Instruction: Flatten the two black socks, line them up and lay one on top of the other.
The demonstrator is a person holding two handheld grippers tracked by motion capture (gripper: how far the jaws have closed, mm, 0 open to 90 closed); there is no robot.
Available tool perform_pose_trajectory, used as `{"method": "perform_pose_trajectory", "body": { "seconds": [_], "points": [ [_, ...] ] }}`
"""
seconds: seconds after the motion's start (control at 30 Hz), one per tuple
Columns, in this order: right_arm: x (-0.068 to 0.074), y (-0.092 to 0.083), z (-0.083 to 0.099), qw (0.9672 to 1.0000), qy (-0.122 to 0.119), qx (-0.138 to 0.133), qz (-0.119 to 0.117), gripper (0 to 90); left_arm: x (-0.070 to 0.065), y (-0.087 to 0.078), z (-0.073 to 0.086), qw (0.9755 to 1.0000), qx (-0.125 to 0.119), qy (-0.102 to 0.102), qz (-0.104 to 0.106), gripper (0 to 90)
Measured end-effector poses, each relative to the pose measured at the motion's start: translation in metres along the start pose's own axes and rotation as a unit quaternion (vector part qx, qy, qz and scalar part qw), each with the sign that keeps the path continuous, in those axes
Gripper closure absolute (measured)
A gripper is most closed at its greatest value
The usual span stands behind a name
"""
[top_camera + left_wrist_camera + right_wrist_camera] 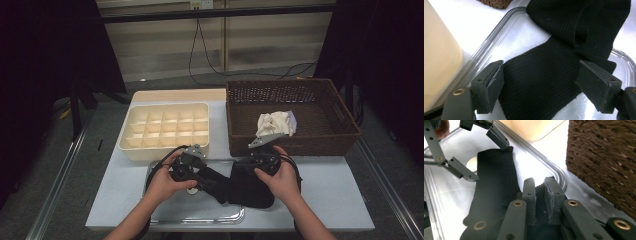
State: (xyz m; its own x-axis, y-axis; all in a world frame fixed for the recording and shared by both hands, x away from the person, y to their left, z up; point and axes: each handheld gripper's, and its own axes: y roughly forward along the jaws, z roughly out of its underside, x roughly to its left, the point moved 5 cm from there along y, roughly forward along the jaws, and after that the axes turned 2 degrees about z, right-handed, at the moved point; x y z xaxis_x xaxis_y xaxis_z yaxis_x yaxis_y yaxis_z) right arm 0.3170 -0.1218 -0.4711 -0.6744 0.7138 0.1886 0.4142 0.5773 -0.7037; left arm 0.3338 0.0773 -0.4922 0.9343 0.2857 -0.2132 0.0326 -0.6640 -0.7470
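Two grippers low-centre of frame: left gripper [196,172] jaws wide, straddling black sock [544,82] end w/o pinching, sock on clear tray [486,47], right gripper [539,197] clamped narrow on sock's other end.

The black sock [554,75], filling the middle of the left gripper view, is showing a matt, ribbed knit cloth. Under it, the clear tray [499,27] is gleaming like glossy, smooth plastic. At upper right of the high view, the brown basket [345,125] is looking rough and woven, while the cream organizer [165,150] at centre left is appearing smooth, matt plastic. The gripper pads [552,195] are looking dull and rubbery.
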Motion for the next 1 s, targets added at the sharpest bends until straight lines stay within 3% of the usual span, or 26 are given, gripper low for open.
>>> {"method": "perform_pose_trajectory", "body": {
  "seconds": [0.07, 0.1, 0.17, 0.3, 0.4, 0.57, 0.67, 0.77, 0.8, 1.0],
  "points": [
    [0.0, 0.001, -0.001, 1.0, -0.001, 0.0, 0.0, 79.9, 0.0, 0.0, 0.0, 1.0, 0.001, 0.002, 0.0, 22.1],
    [0.001, 0.005, -0.004, 1.0, 0.0, 0.003, 0.0, 82.1, 0.0, -0.002, 0.0, 0.9998, 0.015, 0.005, -0.013, 22.1],
    [0.002, 0.008, -0.006, 1.0, 0.0, 0.004, -0.003, 82.8, -0.001, 0.0, 0.0, 1.0, 0.001, 0.002, -0.001, 22.1],
    [0.004, 0.012, -0.008, 1.0, -0.002, 0.005, -0.002, 84.3, -0.003, 0.001, -0.002, 0.9999, 0.01, 0.009, 0.002, 22.2],
    [0.004, 0.014, -0.009, 1.0, -0.003, 0.003, -0.002, 84.7, -0.006, 0.005, -0.004, 1.0, -0.004, 0.007, 0.005, 22.4],
    [0.007, 0.018, -0.013, 1.0, 0.001, -0.006, -0.005, 84.5, -0.007, 0.005, -0.005, 0.9998, 0.006, 0.015, 0.009, 26.3],
    [0.005, 0.018, -0.01, 1.0, -0.007, 0.003, 0.005, 77.0, -0.006, 0.004, -0.004, 0.9999, 0.003, 0.013, 0.008, 26.7],
    [0.001, 0.016, -0.005, 0.9999, -0.006, 0.008, 0.008, 75.4, -0.006, 0.004, -0.003, 0.9998, 0.005, 0.016, 0.009, 26.7],
    [-0.006, 0.011, 0.003, 0.9998, 0.003, 0.012, 0.016, 70.0, -0.006, 0.005, -0.003, 0.9999, 0.002, 0.014, 0.008, 26.7],
    [-0.02, -0.006, 0.021, 0.9994, 0.014, 0.011, 0.03, 63.3, -0.007, 0.004, -0.003, 0.9999, 0.005, 0.011, 0.008, 26.7]
  ]
}}
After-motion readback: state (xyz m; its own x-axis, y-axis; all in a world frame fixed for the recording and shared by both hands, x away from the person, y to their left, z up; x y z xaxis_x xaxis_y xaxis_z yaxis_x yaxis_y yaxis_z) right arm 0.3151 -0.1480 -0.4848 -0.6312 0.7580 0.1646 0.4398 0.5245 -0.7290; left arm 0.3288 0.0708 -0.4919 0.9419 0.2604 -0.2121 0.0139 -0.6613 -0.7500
